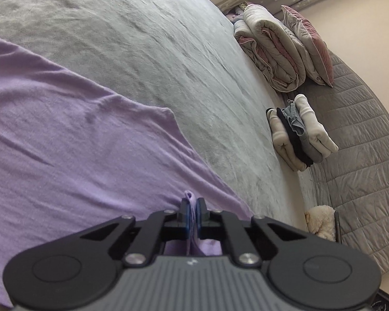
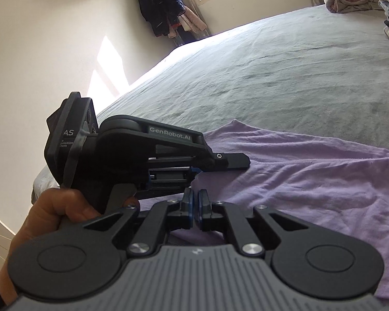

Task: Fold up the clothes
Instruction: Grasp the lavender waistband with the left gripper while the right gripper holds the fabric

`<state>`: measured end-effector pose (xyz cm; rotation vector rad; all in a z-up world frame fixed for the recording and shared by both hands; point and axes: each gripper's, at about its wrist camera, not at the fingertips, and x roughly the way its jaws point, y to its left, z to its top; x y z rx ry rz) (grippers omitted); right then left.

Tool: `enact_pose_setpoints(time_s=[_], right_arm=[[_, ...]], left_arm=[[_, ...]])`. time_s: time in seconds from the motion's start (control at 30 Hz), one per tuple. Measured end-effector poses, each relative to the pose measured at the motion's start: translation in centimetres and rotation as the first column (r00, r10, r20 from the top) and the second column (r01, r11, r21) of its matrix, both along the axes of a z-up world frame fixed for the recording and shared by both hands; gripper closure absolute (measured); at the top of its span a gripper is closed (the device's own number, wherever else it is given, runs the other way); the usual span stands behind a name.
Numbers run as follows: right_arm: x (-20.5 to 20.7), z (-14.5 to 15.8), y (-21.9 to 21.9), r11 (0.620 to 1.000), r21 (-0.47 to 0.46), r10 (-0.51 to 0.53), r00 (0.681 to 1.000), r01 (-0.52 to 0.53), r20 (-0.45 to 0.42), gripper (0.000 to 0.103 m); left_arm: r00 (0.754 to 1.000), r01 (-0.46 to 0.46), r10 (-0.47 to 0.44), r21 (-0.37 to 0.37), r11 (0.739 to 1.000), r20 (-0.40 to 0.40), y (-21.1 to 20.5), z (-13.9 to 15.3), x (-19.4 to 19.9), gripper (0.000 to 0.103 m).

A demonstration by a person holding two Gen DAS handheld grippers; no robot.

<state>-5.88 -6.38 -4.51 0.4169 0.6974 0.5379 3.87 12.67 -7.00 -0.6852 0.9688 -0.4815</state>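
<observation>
A lilac garment (image 1: 72, 129) is lying spread on a grey-sheeted bed (image 1: 168, 51), its edge pinched in the left gripper (image 1: 193, 207). The right gripper (image 2: 195, 207) is resting jaws-together at the hem (any cloth between them can't be made out), while folded clothes (image 1: 298, 134) and rolled quilts (image 1: 269, 49) are sitting by the quilted headboard (image 1: 363, 155).

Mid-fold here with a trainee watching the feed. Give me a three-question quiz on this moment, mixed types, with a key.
1. True or false: the left gripper is shut on the purple garment.
2. Multiple choice: what does the garment lie on? A) a wooden floor B) a grey bed C) a chair
3. Short answer: what sits by the quilted headboard, nearer than the rolled duvet?

Key: 1 true, a fold of cloth shows between its pads. 2 B. 3 a stack of folded clothes.
</observation>
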Motion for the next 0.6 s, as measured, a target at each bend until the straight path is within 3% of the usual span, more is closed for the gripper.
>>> enact_pose_setpoints(time_s=[0.23,0.6], right_arm=[[1.5,-0.3,0.9,0.986,0.169,0.021,0.996,-0.007,-0.083,0.100],[3.2,-0.1,4.6,0.982,0.184,0.062,0.994,-0.045,-0.091,0.099]], left_arm=[[0.998,-0.011,0.011,-0.013,1.000,0.058,1.8,1.1,0.3,0.100],[0.988,-0.130,0.130,-0.002,0.991,0.085,7.7,1.7,0.8,0.100]])
